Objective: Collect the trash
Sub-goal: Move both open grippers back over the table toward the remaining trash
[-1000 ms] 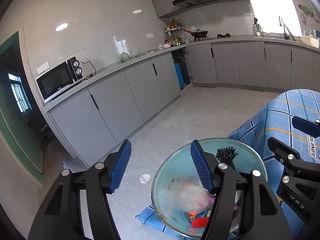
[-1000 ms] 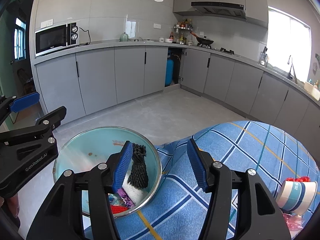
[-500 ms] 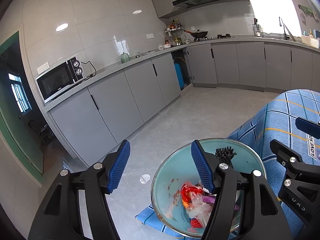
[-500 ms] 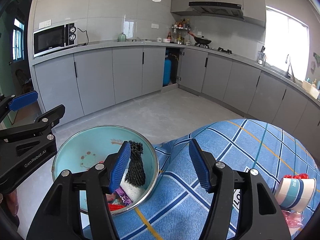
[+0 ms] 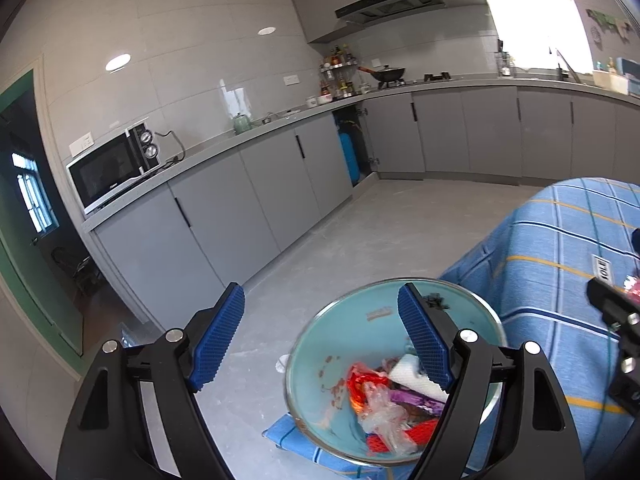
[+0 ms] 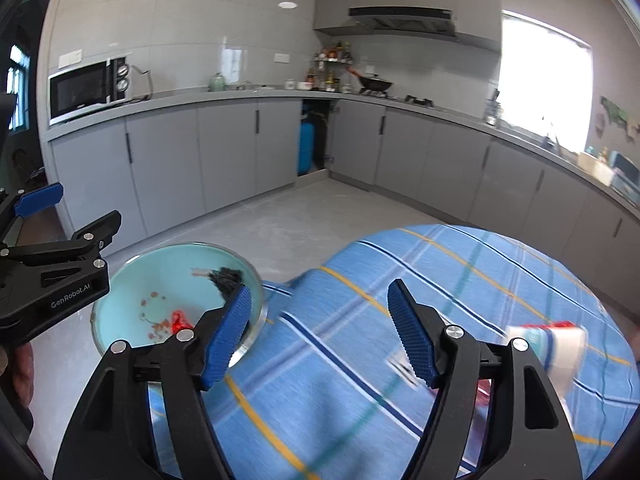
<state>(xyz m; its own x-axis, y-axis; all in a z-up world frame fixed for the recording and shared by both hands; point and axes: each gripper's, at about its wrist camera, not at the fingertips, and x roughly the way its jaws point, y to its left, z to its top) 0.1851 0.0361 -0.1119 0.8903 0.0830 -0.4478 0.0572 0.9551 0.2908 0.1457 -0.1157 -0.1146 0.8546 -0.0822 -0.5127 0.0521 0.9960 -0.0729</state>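
A light blue bowl with a metal rim sits at the left corner of the blue checked tablecloth. It holds wrappers and plastic, white tissue and a black bundle. My left gripper is open and empty above the bowl's left side. My right gripper is open and empty over the cloth, just right of the bowl. A blue and white paper cup lies blurred at the right, with red trash beside it.
Grey kitchen cabinets run along the far walls with a microwave on the counter. Grey floor lies beyond the table's edge. A white label lies on the cloth by my right finger.
A clear plastic piece fell into the bowl and settled on the wrappers. My right gripper has swung right, away from the bowl and toward the cup. The left gripper moved a little.
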